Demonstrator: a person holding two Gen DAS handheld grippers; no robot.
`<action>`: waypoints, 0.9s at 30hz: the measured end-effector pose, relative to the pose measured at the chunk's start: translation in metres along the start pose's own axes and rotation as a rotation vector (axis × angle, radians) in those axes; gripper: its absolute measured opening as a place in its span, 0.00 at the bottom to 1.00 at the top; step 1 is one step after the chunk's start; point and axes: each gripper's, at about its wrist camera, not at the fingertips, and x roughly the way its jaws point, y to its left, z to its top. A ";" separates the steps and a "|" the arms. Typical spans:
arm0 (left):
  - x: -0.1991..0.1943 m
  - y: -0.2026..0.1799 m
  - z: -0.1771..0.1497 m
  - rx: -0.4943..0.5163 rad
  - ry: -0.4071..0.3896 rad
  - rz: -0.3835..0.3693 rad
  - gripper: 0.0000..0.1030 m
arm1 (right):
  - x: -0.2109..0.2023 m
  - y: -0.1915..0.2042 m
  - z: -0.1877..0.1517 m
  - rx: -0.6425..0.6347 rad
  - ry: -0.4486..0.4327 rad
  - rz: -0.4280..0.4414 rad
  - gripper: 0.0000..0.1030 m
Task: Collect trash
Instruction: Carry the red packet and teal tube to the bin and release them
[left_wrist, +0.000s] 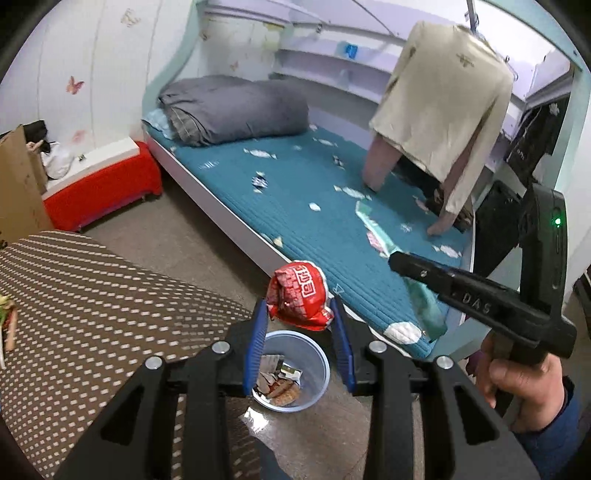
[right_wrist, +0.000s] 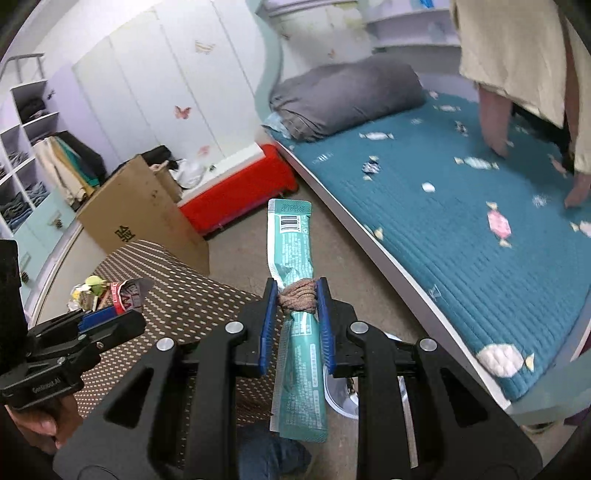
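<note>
My left gripper (left_wrist: 299, 306) is clamped on a crumpled red snack bag (left_wrist: 300, 295), the blue pads pinching it from both sides. Right under it on the floor stands a clear plastic bin (left_wrist: 317, 373) with a few wrappers (left_wrist: 280, 384) already lying at the bottom; the red bag hangs above the bin's far rim, not touching it.

My right gripper (right_wrist: 297, 295) is clamped on a long teal wrapper (right_wrist: 290, 229). The pads press on a brownish cord (right_wrist: 298, 297) wound round the wrapper's middle, so one end sticks up past the fingertips and the other runs back down between the fingers. In the left wrist view I see that same gripper from the side, over the edge of the bed (left_wrist: 295, 192), with my right hand (left_wrist: 517, 384) on its handle.

The bed has a teal quilted cover with a candy pattern, and a folded grey blanket (left_wrist: 236, 110) at its head. A beige garment (left_wrist: 443, 110) hangs over the far end. To my left is a brown seat with pale dashes (left_wrist: 92, 314); more litter (right_wrist: 107, 291) lies on it, just beyond the left gripper in the right wrist view. Past that are a cardboard box (right_wrist: 140, 206) and a red storage box (right_wrist: 236, 192) beside the bed
</note>
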 end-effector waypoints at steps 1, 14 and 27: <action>0.008 -0.003 0.001 0.002 0.015 -0.005 0.33 | 0.005 -0.006 -0.002 0.014 0.010 -0.001 0.21; 0.095 -0.019 -0.007 0.021 0.181 -0.029 0.33 | 0.052 -0.044 -0.018 0.087 0.113 -0.027 0.21; 0.122 -0.006 -0.012 0.019 0.274 0.100 0.91 | 0.077 -0.077 -0.044 0.268 0.183 -0.089 0.94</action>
